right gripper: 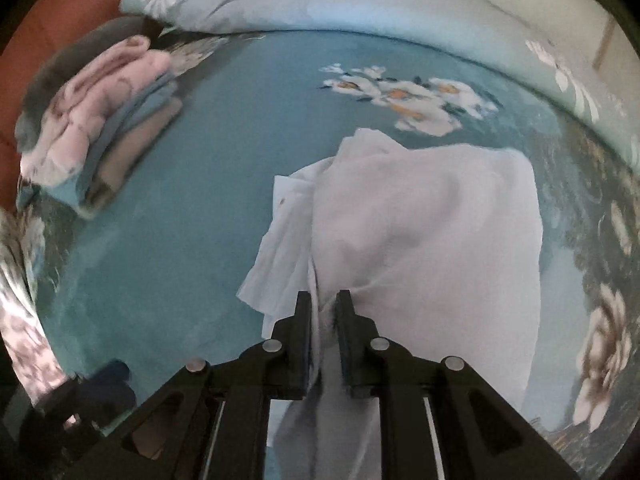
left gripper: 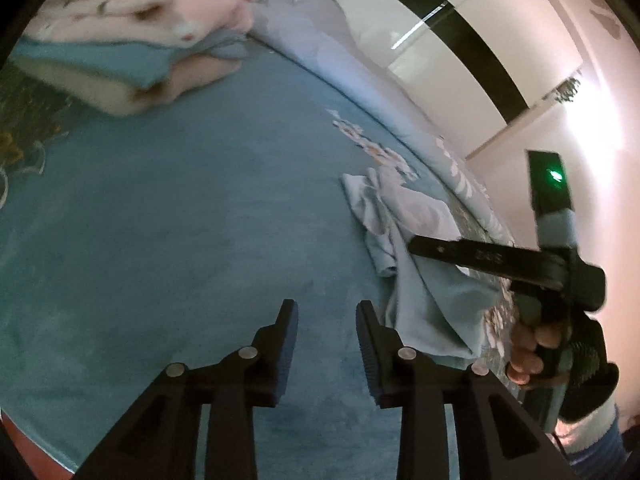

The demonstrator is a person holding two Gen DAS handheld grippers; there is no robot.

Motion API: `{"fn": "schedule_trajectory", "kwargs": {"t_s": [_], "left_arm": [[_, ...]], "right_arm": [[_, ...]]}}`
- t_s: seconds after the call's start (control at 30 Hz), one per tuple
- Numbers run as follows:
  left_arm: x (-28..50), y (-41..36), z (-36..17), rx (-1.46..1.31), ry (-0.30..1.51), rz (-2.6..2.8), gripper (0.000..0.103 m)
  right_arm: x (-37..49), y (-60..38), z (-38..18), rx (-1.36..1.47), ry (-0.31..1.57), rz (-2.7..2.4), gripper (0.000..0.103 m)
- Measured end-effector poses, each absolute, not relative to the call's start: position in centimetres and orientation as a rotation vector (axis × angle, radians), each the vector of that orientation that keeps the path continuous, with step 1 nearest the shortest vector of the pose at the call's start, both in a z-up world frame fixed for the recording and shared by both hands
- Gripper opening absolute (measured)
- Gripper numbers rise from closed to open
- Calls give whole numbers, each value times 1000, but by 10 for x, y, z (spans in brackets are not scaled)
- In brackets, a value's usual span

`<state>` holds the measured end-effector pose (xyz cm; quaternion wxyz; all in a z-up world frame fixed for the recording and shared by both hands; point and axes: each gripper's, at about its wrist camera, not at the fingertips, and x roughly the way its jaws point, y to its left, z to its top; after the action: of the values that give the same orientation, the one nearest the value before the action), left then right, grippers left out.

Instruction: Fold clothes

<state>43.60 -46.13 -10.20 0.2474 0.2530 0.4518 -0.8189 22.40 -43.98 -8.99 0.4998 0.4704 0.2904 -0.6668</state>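
A pale blue-white garment lies bunched on the teal bedspread. My right gripper is shut on a fold of its near edge, and the cloth rises up between the fingers. In the left wrist view the same garment hangs from the right gripper's black fingers at the right, held by a person's hand. My left gripper hovers open over bare bedspread, just left of the garment, with nothing between its fingers.
A stack of folded pink, blue and beige clothes sits at the far left of the bed, also seen as the stack. A rolled floral duvet lines the far edge. A white flower print marks the bedspread.
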Motion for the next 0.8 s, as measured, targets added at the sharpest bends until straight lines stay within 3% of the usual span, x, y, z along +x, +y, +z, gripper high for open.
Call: {"fn": "schedule_trajectory", "kwargs": {"t_s": [0.2, 0.3, 0.47, 0.6, 0.7, 0.73, 0.77, 0.8], "left_arm": [[432, -462, -104, 699, 1253, -2230, 34], [415, -457, -97, 705, 1285, -2296, 39], [375, -446, -77, 677, 1281, -2452, 51], [335, -441, -73, 779, 1183, -2487, 53], [317, -439, -85, 848, 1192, -2467, 51], [317, -439, -90, 854, 1203, -2451, 46], [317, -439, -94, 857, 1217, -2432, 28], [323, -438, -97, 855, 1235, -2420, 18]], "right_arm": [[222, -408, -54, 1134, 415, -1358, 17], [192, -377, -41, 1098, 336, -1481, 23], [131, -317, -59, 1209, 188, -1596, 24], [109, -282, -75, 1270, 130, -1624, 24], [98, -269, -80, 1297, 103, -1629, 24], [96, -266, -81, 1304, 98, -1631, 24], [92, -262, -84, 1311, 90, -1631, 24], [90, -259, -85, 1319, 81, -1629, 24]]}}
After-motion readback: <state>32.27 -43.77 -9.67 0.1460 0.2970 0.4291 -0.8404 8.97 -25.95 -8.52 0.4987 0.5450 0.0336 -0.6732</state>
